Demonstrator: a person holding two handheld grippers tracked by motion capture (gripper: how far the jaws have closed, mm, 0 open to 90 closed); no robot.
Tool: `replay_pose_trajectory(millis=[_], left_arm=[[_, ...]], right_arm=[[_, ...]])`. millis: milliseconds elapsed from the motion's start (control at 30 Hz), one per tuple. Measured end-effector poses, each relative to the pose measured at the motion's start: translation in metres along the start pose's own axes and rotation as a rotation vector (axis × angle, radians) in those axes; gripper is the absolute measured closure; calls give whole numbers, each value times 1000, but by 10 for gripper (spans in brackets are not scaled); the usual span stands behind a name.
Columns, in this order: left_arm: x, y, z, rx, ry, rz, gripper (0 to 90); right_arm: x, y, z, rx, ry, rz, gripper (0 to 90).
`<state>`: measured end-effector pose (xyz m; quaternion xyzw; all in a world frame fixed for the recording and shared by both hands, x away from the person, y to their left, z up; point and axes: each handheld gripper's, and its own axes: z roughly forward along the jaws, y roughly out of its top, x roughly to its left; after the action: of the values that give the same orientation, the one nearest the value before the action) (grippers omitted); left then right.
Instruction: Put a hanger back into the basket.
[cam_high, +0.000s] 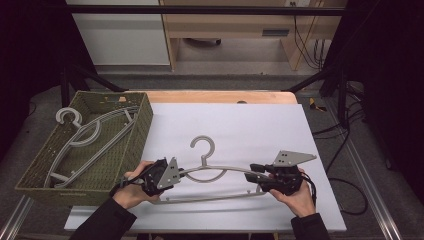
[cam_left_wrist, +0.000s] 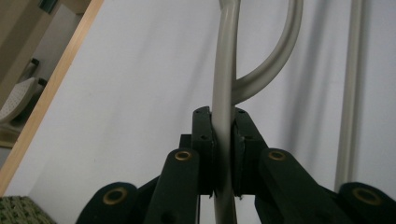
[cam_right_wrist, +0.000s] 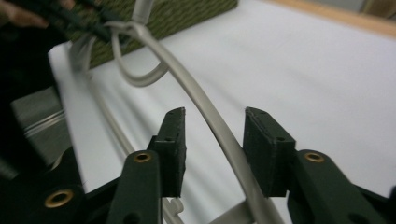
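Observation:
A grey plastic hanger (cam_high: 202, 146) lies flat on the white mat (cam_high: 250, 122), hook pointing away from me. At its left shoulder my left gripper (cam_high: 178, 173) is shut on the hanger's arm. In the left gripper view the pads (cam_left_wrist: 205, 135) press on both sides of the hanger's bar (cam_left_wrist: 225, 70). At the right shoulder my right gripper (cam_high: 256, 171) stands open. In the right gripper view the hanger's arm (cam_right_wrist: 196, 93) runs between the two pads (cam_right_wrist: 173, 140) with a gap on each side. The far left gripper (cam_right_wrist: 93, 23) shows there too.
A woven olive basket (cam_high: 144, 125) stands at the left edge of the mat and holds other grey hangers (cam_high: 85, 135). The wooden table edge (cam_high: 220, 96) runs behind the mat. Dark frame rails and cables (cam_high: 345, 200) border the right side.

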<state>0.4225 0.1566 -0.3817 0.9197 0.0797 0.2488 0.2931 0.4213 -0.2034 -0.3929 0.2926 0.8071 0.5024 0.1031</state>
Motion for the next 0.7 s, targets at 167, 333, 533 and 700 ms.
replay_pose_trajectory(millis=[167, 333, 533, 700], left_arm=[[7, 0, -3, 25, 58, -75, 824], [17, 2, -5, 29, 116, -171, 825], [26, 10, -16, -12, 159, -214, 826], [36, 21, -38, -63, 210, -253, 825]], right_arm=[[-5, 0, -12, -110, -97, 25, 446], [-8, -8, -21, -145, -187, 31, 307], [-15, -23, -30, -131, -233, 73, 278], [-18, -29, -32, -118, -294, 97, 183]])
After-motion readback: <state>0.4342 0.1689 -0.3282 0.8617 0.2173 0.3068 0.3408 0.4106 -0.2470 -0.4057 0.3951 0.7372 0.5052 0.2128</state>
